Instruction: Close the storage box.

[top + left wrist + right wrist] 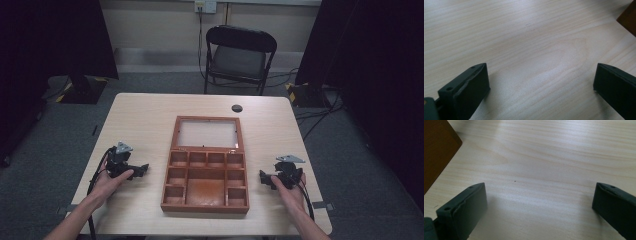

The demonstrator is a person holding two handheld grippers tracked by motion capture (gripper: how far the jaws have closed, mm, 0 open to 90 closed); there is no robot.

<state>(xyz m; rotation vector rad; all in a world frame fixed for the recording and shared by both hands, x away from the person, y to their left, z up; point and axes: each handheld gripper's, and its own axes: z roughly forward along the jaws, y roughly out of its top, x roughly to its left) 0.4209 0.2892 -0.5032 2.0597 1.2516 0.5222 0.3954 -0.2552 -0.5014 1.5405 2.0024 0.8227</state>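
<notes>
Wooden box (205, 170) sits mid-desk, lid laid back flat, compartments too dim to tell any contents. In the left gripper view a brown corner of it is cut off at upper right; same in the right gripper view at upper left. Left gripper (137, 170) and right gripper (265, 176) flank the box, apart from it, jaws wide, nothing between. Bare desk (140, 115) on either side; near edge close behind both hands.

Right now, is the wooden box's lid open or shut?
Open. The lid lies folded back flat on the table behind the wooden box, its pale inner panel facing up, and the compartments show, all apparently empty.
</notes>
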